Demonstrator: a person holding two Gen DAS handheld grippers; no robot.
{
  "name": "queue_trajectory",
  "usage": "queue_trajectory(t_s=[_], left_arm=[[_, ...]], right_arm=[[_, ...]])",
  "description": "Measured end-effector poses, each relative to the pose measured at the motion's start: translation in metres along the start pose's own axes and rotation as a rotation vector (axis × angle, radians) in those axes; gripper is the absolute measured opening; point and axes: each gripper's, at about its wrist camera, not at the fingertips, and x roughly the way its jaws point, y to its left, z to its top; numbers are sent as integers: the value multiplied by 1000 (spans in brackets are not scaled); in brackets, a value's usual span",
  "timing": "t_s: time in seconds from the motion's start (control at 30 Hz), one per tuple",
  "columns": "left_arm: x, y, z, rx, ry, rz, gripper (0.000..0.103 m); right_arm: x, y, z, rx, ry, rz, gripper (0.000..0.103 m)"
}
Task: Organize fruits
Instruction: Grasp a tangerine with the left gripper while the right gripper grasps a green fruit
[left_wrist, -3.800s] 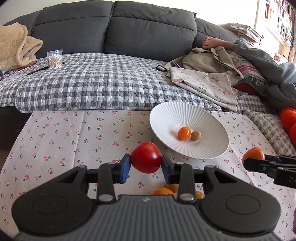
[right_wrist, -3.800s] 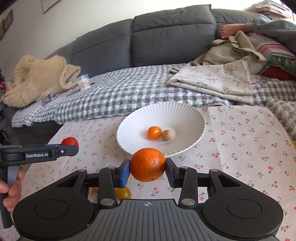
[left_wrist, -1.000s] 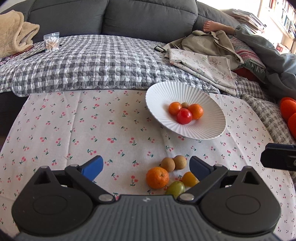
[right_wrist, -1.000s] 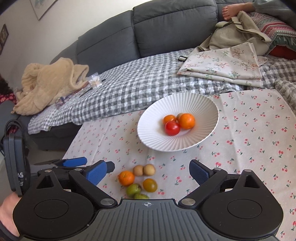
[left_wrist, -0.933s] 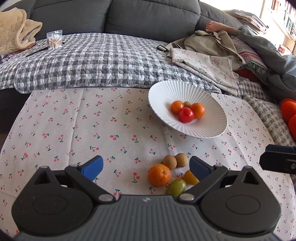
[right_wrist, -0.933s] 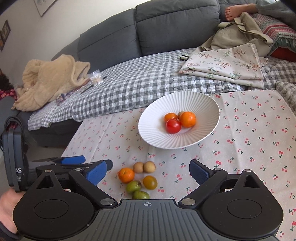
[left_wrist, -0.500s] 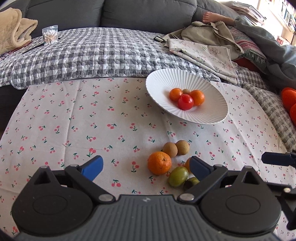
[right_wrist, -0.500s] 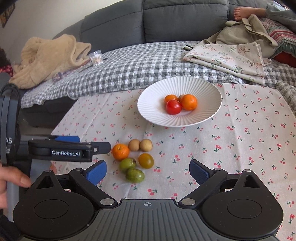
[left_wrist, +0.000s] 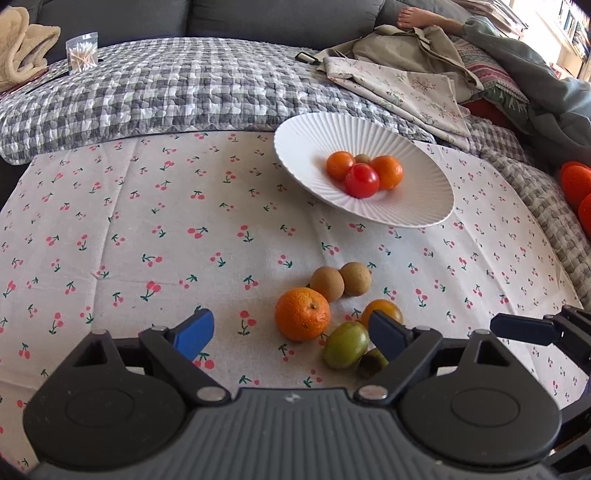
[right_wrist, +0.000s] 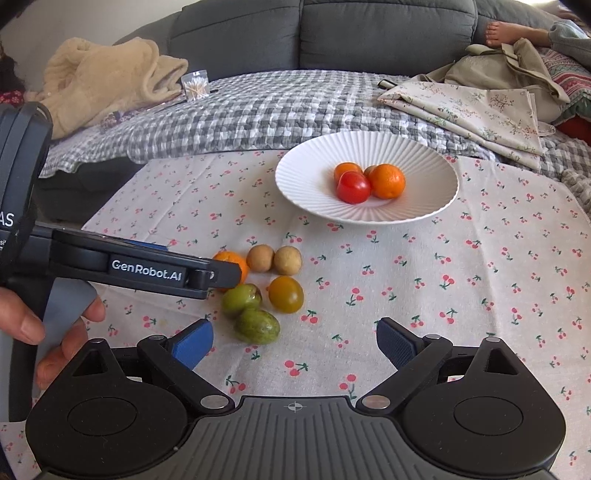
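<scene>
Your left tool (left_wrist: 291, 328) is spread wide w/ nothing in it, low over the loose fruit: mandarin (left_wrist: 302, 314) btwn its tips. Right tool (right_wrist: 294, 341) also spread, empty, just behind the green fruit (right_wrist: 257, 326). White plate (right_wrist: 306, 184) further back on the bench holds a tomato (right_wrist: 353, 187) + oranges.

Count: 1 white plate (right_wrist: 303, 184) holding 4 fruits (right_wrist: 353, 187); 6 loose fruits (right_wrist: 285, 294) on cloth: 1 orange, 2 brown, 1 yellow-orange, 2 green.

Cherry-print tablecloth (left_wrist: 155, 221) bears ribbed plate (left_wrist: 306, 147); loose fruits (left_wrist: 302, 314)
</scene>
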Motion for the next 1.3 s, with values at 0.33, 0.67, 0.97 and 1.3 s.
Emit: queue_trajectory(t_s=[0.33,0.67,0.97,1.3], left_arm=[[8,-3,-1,16,1,-25,67],[8,1,3,-16,-6,-76,42],[11,2,-1,-30,-8,-49,41],[18,0,-1,0,12,-17,32]], right_arm=[[19,16,-5,-44,-11,22,84],[38,20,-9,-52,7,45,59],[44,18,-7,-54,0,51,42],[47,20,-6,-81,5,57,33]])
